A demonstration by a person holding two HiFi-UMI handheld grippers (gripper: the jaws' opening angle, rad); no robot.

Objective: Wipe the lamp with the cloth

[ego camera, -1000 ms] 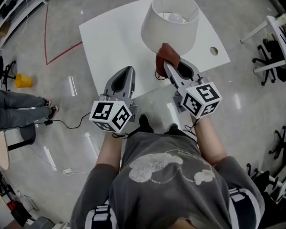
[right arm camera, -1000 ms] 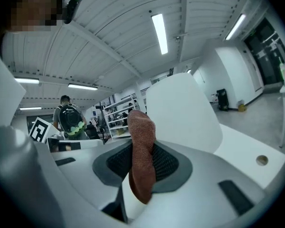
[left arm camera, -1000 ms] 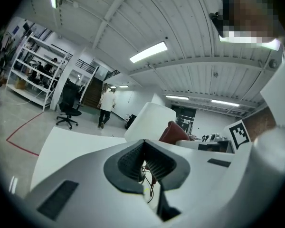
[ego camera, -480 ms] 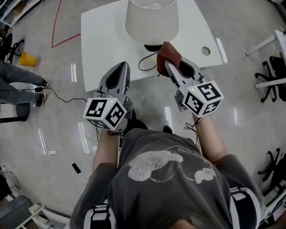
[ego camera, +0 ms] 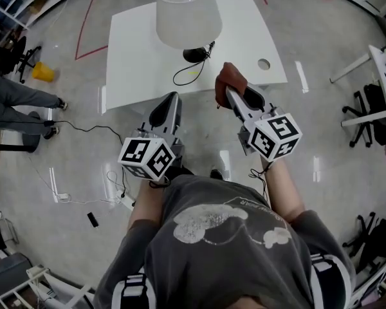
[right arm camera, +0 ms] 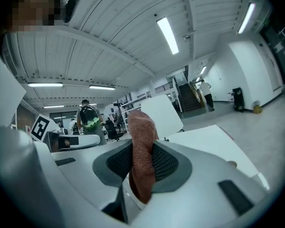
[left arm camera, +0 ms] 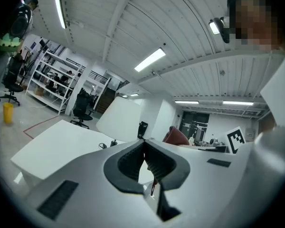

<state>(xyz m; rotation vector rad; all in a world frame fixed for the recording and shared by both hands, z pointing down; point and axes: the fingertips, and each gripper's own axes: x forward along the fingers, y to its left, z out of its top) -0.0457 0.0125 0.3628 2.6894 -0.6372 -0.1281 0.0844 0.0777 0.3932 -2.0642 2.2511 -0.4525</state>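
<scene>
the right gripper [ego camera: 229, 94] is clamped on the reddish-brown cloth [right arm camera: 141, 137], which sticks up from between its jaws by the near edge of the white table [ego camera: 135, 50]. the left gripper [left arm camera: 145, 152] has its jaws pressed together, holding nothing. the lamp [ego camera: 186, 19] stands on the table, farther off and left of the cloth.

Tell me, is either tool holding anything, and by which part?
The right gripper has the reddish-brown cloth pinched at its bunched middle between its jaws. The left gripper is shut, empty.
</scene>
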